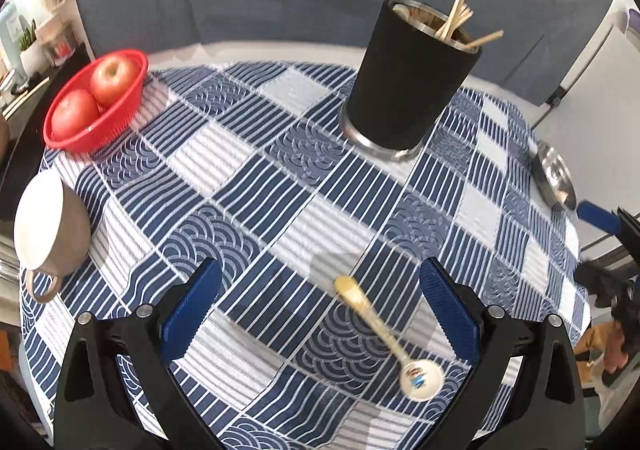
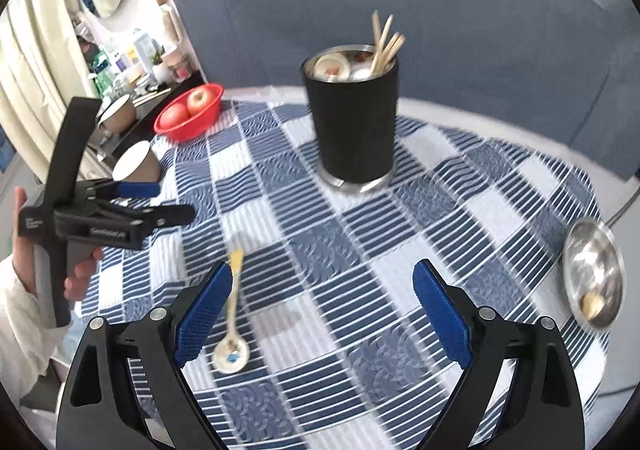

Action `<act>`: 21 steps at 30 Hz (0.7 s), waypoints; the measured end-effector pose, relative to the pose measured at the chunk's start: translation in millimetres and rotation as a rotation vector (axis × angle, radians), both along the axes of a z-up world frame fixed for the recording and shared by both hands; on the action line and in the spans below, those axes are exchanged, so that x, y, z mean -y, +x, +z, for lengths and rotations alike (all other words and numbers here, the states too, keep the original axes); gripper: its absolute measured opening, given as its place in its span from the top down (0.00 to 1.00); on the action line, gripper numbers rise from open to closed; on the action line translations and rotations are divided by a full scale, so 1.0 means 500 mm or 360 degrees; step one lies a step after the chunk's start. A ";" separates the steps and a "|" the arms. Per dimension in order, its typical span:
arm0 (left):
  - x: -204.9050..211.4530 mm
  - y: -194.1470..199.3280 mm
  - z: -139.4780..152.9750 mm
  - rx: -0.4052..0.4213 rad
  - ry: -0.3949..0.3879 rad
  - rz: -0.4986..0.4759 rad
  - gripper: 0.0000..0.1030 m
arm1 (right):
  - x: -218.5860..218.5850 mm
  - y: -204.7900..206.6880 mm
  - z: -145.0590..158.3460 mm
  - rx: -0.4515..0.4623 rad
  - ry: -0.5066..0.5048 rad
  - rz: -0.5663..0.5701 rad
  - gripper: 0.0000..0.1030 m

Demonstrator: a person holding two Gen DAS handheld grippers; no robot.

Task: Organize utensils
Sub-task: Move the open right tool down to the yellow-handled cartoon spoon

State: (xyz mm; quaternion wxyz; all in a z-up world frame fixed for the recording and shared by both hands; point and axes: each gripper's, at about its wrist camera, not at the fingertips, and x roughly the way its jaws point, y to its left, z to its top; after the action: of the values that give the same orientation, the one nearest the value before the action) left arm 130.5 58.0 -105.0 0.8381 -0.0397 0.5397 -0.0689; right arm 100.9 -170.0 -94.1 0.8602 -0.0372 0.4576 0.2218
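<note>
Step in hand, as judged: pick-up of the last loose utensil, a small cream ceramic spoon with painted bowl (image 1: 386, 334), lying flat on the blue-and-white patterned tablecloth (image 1: 248, 186), well apart from the black cylindrical metal-rimmed utensil holder (image 1: 412, 78).

Left gripper (image 1: 320, 298): jaws wide open, empty, spoon handle between the fingers but not touched. Right gripper (image 2: 322, 310): jaws wide open, empty, spoon just beside its left finger.

Next move, likely: lower, close across the handle, lift, carry to the holder, insert upright.

Count:
- loose spoons: one
- holders: one, already containing wooden chopsticks (image 1: 460, 16), number unclear
- red plastic mesh basket (image 1: 86, 122): one
- red apples (image 1: 112, 76): two
- brown mug (image 1: 52, 222): one
- small steel bowl (image 2: 596, 274): one
</note>
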 end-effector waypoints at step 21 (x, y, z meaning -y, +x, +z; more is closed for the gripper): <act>-0.053 -0.032 -0.079 -0.0134 0.0043 -0.0138 0.06 | -0.147 -0.122 -0.211 -0.0358 -0.0078 0.0018 0.15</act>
State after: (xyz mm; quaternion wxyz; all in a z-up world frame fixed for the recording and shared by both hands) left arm 114.4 84.4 -144.3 0.8113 -0.0078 0.5766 -0.0962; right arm 39.8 -96.6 -199.6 0.8010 -0.0356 0.5564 0.2182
